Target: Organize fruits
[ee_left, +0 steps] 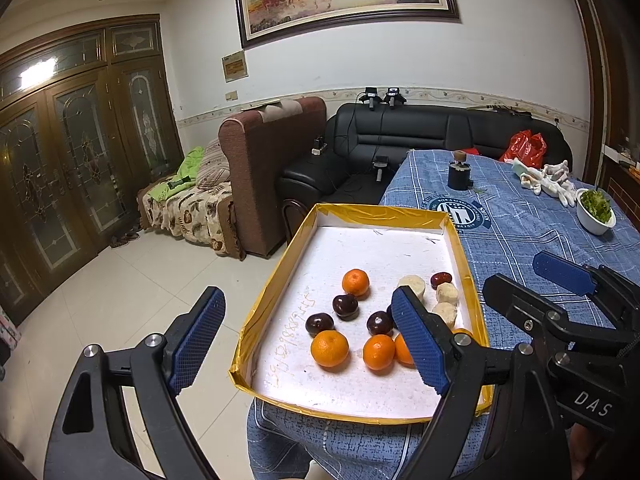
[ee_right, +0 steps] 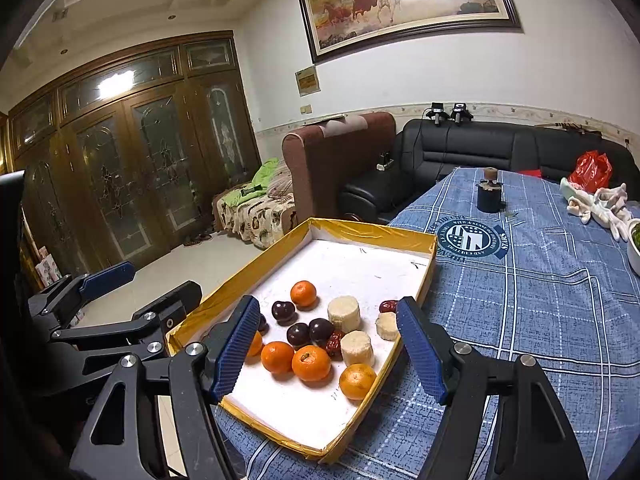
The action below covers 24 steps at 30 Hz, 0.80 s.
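Both claws gape open w/ nothing held, left claw [ee_left: 308, 336] & right claw [ee_right: 328, 344] hovering at 6 o'clock of the gold-rimmed tray [ee_right: 416, 296] on the tabletop [ee_right: 540, 300], tangerines [ee_right: 311, 363], dark plums [ee_right: 298, 334] & pale cut chunks [ee_right: 343, 313] clustered inside.

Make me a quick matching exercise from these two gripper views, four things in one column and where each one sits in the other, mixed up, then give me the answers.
Things:
1. tangerines
2. white bowl of greens
3. red plastic bag
4. black canister

Places:
A. on the black sofa
B. in the yellow-rimmed tray
C. on the blue cloth beyond the tray's far end
D. near the table's right edge

Pairs: 1-B, 2-D, 3-A, 4-C
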Each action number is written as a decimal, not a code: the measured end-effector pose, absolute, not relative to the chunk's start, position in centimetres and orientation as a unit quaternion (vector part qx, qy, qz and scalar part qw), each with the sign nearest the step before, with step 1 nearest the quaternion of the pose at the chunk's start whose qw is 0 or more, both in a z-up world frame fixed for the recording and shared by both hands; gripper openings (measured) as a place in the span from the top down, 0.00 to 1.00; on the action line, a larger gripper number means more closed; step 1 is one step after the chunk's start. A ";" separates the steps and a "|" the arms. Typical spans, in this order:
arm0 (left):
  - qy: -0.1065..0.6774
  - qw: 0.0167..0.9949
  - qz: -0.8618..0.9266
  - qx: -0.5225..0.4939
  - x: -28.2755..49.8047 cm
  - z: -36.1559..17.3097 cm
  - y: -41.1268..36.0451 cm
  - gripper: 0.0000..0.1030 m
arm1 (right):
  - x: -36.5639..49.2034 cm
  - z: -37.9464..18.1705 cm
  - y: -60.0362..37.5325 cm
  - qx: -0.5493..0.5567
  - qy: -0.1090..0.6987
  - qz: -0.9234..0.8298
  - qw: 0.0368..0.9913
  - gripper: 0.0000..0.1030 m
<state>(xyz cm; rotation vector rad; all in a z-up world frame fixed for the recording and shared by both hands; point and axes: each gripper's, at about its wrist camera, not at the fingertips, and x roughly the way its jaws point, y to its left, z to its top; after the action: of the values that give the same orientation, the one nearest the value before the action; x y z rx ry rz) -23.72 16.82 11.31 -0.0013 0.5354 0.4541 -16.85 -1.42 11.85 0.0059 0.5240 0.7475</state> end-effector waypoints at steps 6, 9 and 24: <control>0.263 0.939 0.222 0.000 -23.7 11.3 16.9 0.16 | -16.8 11.7 -1.4 0.003 0.254 0.360 0.898 0.30; 0.264 0.939 0.222 0.000 -23.6 11.3 17.0 0.16 | -16.7 11.6 -1.3 0.003 0.255 0.360 0.897 0.30; 0.263 0.939 0.223 0.004 -23.5 11.2 17.1 0.16 | -16.6 11.3 -1.1 0.003 0.259 0.359 0.897 0.30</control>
<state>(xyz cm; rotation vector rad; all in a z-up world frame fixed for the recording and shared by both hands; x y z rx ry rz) -23.49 17.06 11.18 0.0072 0.5374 0.4548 -16.59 -1.09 11.31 0.0064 0.5362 0.7440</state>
